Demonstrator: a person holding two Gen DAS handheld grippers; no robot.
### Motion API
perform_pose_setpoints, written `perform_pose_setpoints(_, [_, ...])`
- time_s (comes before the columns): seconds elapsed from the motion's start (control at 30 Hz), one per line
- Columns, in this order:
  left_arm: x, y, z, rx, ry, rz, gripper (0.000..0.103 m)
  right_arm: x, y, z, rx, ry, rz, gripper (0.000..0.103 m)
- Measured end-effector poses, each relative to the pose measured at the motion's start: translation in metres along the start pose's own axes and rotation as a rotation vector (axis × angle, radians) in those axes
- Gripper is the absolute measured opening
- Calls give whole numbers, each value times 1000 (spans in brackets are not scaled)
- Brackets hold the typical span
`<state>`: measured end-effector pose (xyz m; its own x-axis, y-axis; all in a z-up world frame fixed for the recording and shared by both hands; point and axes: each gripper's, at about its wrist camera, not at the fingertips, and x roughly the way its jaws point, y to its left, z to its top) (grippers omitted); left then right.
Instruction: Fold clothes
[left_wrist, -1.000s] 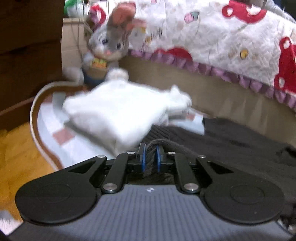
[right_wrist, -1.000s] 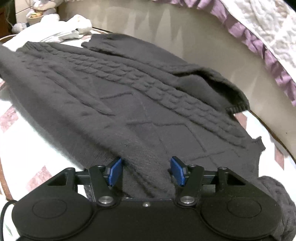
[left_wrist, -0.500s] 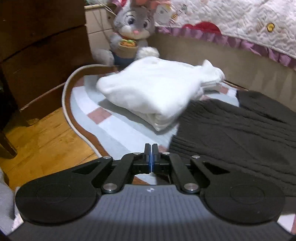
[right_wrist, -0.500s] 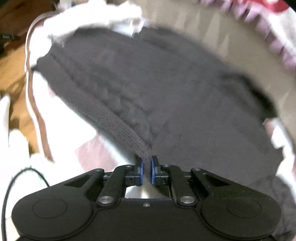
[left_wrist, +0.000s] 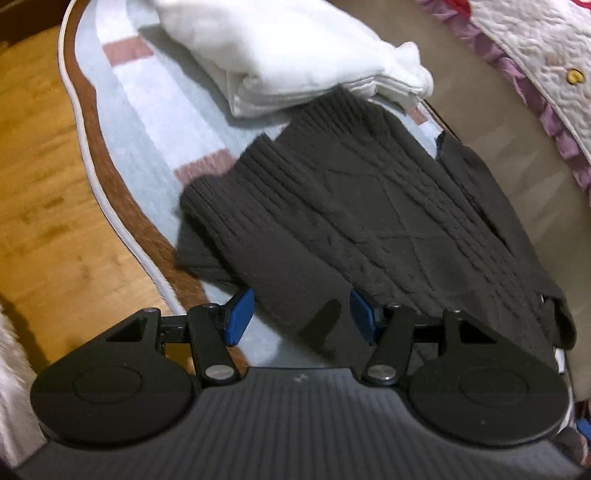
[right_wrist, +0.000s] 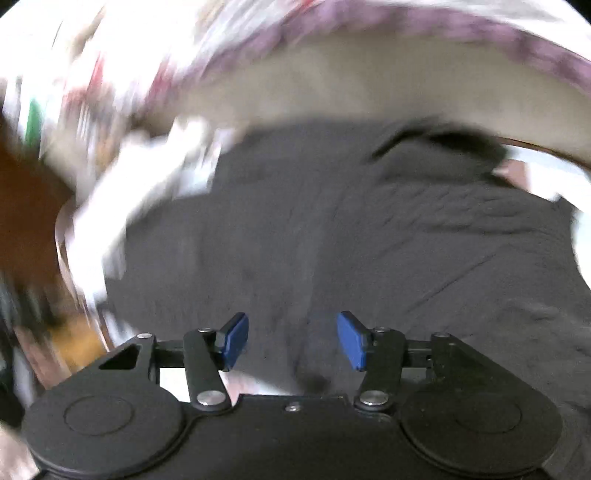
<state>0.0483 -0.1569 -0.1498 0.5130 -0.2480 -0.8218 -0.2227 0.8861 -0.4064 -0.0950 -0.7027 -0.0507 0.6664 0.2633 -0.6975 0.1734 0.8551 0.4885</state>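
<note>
Your left gripper (left_wrist: 301, 317) and right gripper (right_wrist: 291, 339) hover with jaws released over the dark sweater (left_wrist: 369, 206), ready to pinch its next fold.

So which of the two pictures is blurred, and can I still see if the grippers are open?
The right wrist view is strongly smeared by motion; the quilt edge and white cloth are only streaks, yet the right gripper shows open over the dark sweater. The left wrist view is fairly sharp, with curved fisheye edges; the left gripper is open around a sweater fold.
</note>
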Motion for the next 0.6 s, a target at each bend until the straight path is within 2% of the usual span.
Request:
perform_pose_setpoints(0.07, [6,-9,0,15,3,5,64,-26,-32,8,146,-57,-83,62])
perform_pose_setpoints(0.13, [16,-15,6,29,-2,43,68,-50,-62,14,222,-81,-153,64])
perform_pose_setpoints(0.2, [29,-19,7,32,-27,90,69,-71,-90,17,244,-70,-251,65])
perform_pose_setpoints(0.27, [36,-27,5,92,-98,115,73,-85,-105,14,231,-51,-341,65])
perform_pose_setpoints(0.3, [39,-31,4,123,-134,128,71,-90,-112,11,226,-41,-359,65])
perform_pose_setpoints(0.33, [40,-36,2,167,-147,127,69,-96,-117,5,232,-34,-350,65])
perform_pose_setpoints(0.37, [41,-41,1,211,-159,126,29,-101,-121,-1,241,-28,-331,65])
perform_pose_setpoints(0.4, [40,-46,-1,265,-170,147,9,-107,-125,-10,252,-27,-295,66])
perform_pose_setpoints(0.43, [38,-51,-4,320,-180,169,9,-110,-130,-21,272,-35,-235,66])
perform_pose_setpoints(0.5, [5,-55,-19,434,-303,215,9,-114,-139,-40,320,-61,-96,66])
perform_pose_setpoints(0.57, [-29,-57,-41,542,-404,315,9,-116,-150,-51,411,-85,60,66])
perform_pose_setpoints(0.6, [-33,-54,-44,540,-383,326,9,-119,-149,-54,409,-87,95,66])
